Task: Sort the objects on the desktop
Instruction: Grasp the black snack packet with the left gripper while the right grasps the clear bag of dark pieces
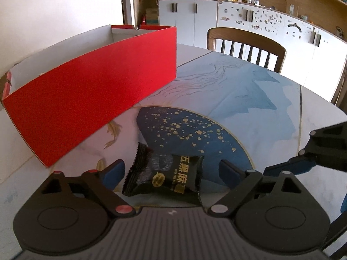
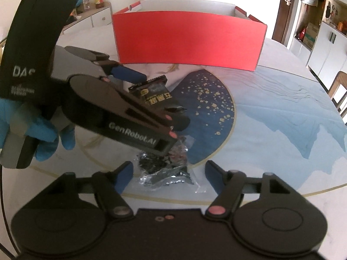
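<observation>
Right wrist: gloved hand (image 2: 43, 130) angles left tongs (image 2: 156, 93) downward.

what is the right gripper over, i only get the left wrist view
Observer: A crinkled clear packet with dark contents lies between the right gripper and its open jaws, untouched.
Operator: who holds the left one
Observer: A blue-gloved hand holds the left gripper by its handle.
Operator: anything past the red box
Observer: Beyond the red box, to its left, jars stand on a white cabinet.
</observation>
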A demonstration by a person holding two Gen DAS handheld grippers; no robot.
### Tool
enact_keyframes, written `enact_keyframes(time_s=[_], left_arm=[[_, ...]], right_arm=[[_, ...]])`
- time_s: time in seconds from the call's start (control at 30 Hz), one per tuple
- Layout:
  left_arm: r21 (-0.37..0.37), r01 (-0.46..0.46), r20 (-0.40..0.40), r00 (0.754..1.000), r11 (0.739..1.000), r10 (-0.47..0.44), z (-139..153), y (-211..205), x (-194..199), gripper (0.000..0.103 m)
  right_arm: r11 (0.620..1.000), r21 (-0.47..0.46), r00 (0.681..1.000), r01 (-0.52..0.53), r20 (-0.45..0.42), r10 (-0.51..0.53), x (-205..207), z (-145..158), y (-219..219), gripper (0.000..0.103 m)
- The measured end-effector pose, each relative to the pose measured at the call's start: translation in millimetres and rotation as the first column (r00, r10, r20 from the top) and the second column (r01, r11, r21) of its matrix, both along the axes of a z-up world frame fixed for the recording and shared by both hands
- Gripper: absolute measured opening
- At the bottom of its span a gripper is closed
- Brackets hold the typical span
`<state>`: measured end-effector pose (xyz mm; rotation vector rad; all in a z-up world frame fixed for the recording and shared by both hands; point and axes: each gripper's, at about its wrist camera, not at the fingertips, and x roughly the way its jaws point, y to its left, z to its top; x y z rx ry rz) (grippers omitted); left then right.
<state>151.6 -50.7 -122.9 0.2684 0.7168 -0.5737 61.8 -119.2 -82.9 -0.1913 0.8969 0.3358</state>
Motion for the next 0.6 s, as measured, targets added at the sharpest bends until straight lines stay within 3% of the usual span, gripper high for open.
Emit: enact_keyframes(time_s=[0.2, 0.6], left_arm=[[-0.013, -0.037, -0.028, 0.999, 0.999, 0.037, -4, 2, 2, 0.082], [-0.014, -0.111, -0.015, 0.994, 0.994, 0.111, -1, 4, 4, 0.059]], right_arm=[[1.0, -0.003, 1.0, 0.005, 0.004, -0.005, 2, 2, -2, 0.061], [1.0, 0.0, 1.0, 0.001, 0.0, -0.001, 7, 5, -10, 0.049]])
